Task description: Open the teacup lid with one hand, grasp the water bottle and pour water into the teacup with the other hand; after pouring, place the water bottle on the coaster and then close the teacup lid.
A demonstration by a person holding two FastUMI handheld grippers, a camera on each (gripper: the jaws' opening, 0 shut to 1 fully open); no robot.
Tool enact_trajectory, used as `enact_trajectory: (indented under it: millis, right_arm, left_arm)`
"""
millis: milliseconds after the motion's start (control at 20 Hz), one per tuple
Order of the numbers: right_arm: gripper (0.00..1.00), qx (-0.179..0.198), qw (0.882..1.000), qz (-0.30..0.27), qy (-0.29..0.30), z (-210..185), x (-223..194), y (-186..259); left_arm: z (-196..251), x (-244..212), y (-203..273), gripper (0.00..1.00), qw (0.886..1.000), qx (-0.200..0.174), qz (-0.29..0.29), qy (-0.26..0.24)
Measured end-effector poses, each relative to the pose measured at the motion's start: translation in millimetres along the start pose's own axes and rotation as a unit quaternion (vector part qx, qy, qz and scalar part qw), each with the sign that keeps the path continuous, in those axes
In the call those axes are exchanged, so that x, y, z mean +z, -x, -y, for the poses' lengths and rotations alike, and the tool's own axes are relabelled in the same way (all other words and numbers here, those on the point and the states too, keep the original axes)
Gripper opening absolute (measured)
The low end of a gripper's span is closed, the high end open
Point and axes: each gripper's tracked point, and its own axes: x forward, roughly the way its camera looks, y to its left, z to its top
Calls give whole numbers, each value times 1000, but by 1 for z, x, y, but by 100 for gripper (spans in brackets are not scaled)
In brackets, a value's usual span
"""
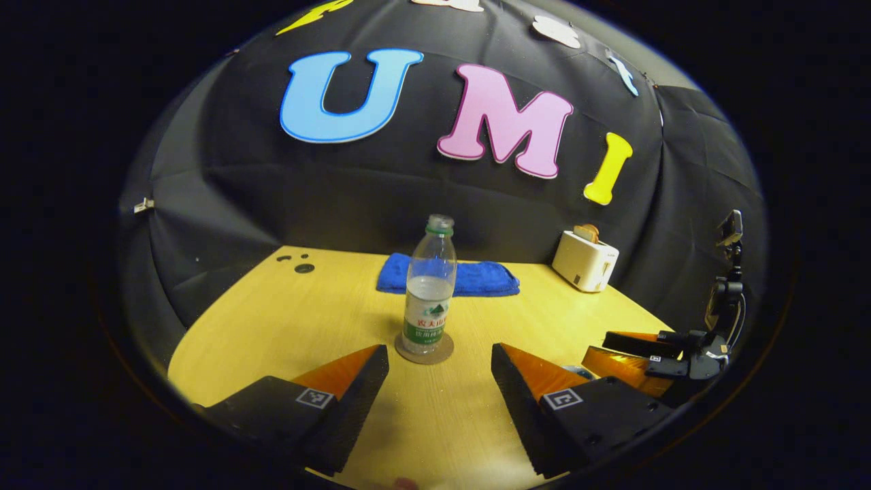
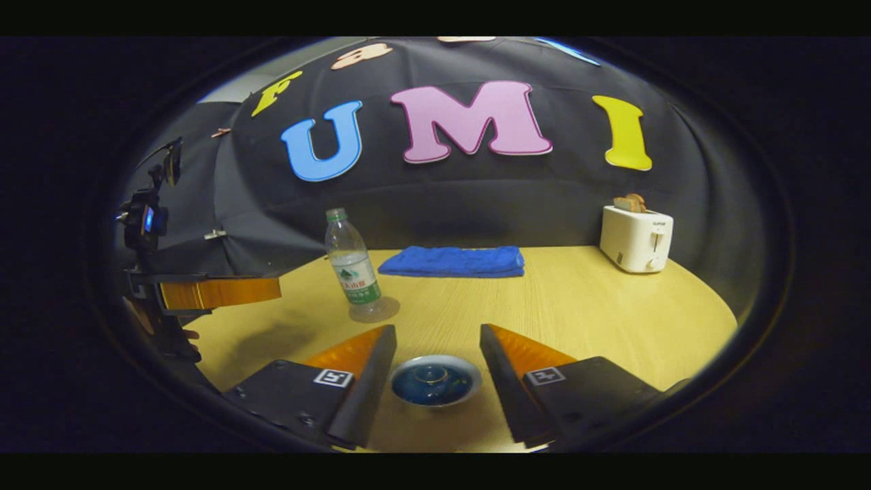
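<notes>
the clear plastic water bottle with a green label stands upright on the round brown coaster on the yellow wooden counter. the left tongs are spread wide, holding nothing. the right tongs are spread too, with the blue lidded teacup between them, not touching
</notes>
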Motion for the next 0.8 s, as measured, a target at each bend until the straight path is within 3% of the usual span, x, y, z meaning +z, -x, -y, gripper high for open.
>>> enact_trajectory:
  millis: [50, 100, 150, 350, 550, 800]
  right_arm:
    - [87, -4, 1000, 3, -1, 3, 12, 9]
    - [85, -9, 1000, 6, -2, 8, 24, 17]
    - [99, -12, 1000, 10, -1, 12, 36, 26]
    - [99, -26, 999, 22, 29, 28, 77, 59]
    - [99, -43, 998, 42, 31, 34, 120, 82]
    - [98, -58, 995, 71, 26, 29, 164, 104]
  left_arm:
    - [0, 11, 7, 96, 1000, 12, 6, -3]
    - [2, 24, 17, 96, 1000, 19, 15, -5]
    - [5, 38, 27, 95, 999, 28, 23, -5]
    - [24, 87, 59, 96, 998, 36, 50, -1]
    - [36, 141, 92, 95, 993, 66, 95, 8]
    - [56, 160, 141, 95, 988, 91, 127, -1]
